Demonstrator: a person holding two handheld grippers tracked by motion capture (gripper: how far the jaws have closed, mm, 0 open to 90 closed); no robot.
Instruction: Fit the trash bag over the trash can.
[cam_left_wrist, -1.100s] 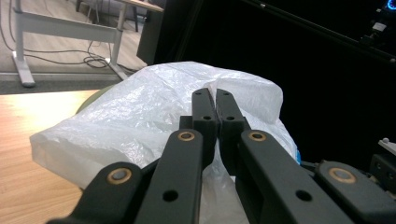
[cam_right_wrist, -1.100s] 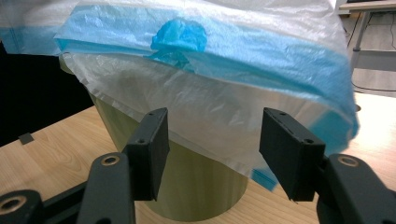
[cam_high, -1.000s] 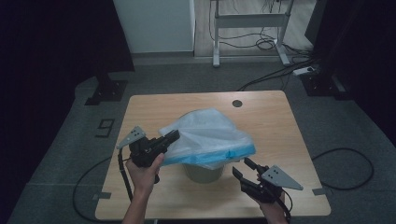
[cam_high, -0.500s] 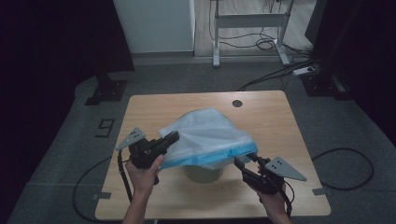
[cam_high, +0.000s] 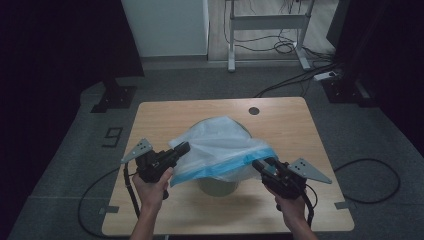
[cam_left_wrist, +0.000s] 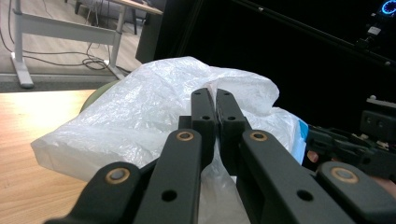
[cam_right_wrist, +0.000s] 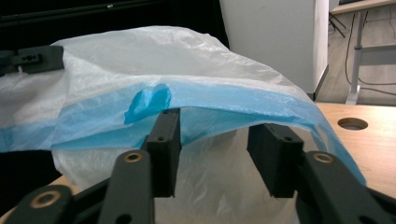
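The left gripper (cam_high: 181, 148) is clenched on the plastic bag (cam_high: 220, 147); in the left gripper view its jaws stand pressed together with a fold of the white film pinched between them (cam_left_wrist: 215, 114). The right gripper (cam_high: 260, 165) is released: in the right gripper view its jaws stand apart (cam_right_wrist: 219, 140), with the bag's blue rim (cam_right_wrist: 205, 100) stretched just above them and not clamped. Seen from above, the left gripper sits at the 9 o'clock edge of the bag and the right gripper at roughly 4 o'clock, at the blue rim. Each gripper is held by a hand, left (cam_high: 150, 187) and right (cam_high: 290, 205), entering from the 6 o'clock side of the high view. The bag is draped over a round bin (cam_high: 217, 186), which stands near the middle of the wooden table (cam_high: 165, 112). A round hole (cam_high: 254, 110) lies in the tabletop at about 1 o'clock from the bag. A cable (cam_high: 95, 192) trails off the table at 8 o'clock.
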